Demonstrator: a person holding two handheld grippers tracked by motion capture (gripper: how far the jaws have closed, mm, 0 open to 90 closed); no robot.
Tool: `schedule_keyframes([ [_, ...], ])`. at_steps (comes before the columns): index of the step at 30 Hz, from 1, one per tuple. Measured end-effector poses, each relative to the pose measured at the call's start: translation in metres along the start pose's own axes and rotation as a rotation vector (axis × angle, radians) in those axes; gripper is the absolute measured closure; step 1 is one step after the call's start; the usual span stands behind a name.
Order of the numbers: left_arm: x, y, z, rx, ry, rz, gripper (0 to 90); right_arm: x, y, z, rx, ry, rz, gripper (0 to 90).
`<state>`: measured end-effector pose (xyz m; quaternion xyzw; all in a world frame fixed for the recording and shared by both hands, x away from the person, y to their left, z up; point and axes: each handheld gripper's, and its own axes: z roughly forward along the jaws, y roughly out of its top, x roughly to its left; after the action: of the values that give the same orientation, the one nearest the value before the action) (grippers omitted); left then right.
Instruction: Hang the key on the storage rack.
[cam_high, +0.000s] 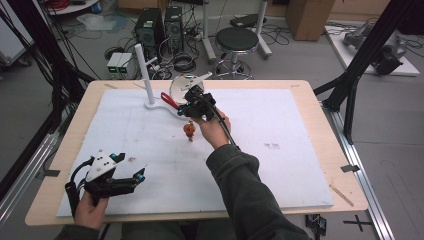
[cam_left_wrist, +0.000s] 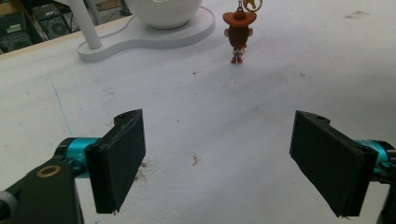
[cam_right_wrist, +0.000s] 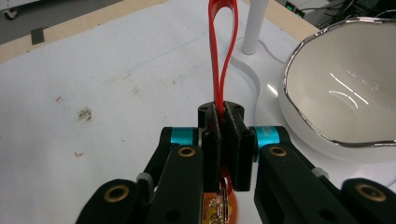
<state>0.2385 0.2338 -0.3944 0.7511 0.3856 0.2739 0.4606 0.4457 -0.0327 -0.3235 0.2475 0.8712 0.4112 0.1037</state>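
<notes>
Pinching the red strap (cam_right_wrist: 219, 56) tight in the right gripper (cam_right_wrist: 224, 140), with the little toy (cam_high: 189, 131) dangling below, just beside the white post (cam_high: 144, 72). Left gripper (cam_left_wrist: 217, 163) wide open, well apart.

1. The stand (cam_high: 155, 104) sits at the far side of the surface (cam_high: 300, 150), with the bowl (cam_high: 179, 87) on it.
2. The figure (cam_high: 189, 131) hangs just in front of the stand.
3. The left tongs (cam_high: 142, 174) are at the near left corner, well apart.
</notes>
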Motion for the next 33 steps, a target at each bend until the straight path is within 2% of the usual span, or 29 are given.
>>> schedule_keyframes([
  [9, 0.000, 0.000, 0.000, 0.002, -0.004, 0.003, 18.7, -0.001, 0.007, -0.003, -0.018, -0.002, 0.003, 85.9],
  [19, 0.000, 0.000, 0.000, -0.001, -0.004, -0.002, 18.7, 0.003, 0.024, 0.000, -0.037, 0.003, -0.033, 85.9],
  [28, 0.001, 0.000, 0.000, -0.001, -0.005, 0.001, 18.7, 0.005, 0.035, 0.003, -0.046, 0.003, -0.032, 85.9],
  [33, 0.001, 0.000, 0.000, 0.001, -0.004, 0.001, 18.7, 0.006, 0.042, 0.005, -0.051, 0.001, -0.048, 85.9],
])
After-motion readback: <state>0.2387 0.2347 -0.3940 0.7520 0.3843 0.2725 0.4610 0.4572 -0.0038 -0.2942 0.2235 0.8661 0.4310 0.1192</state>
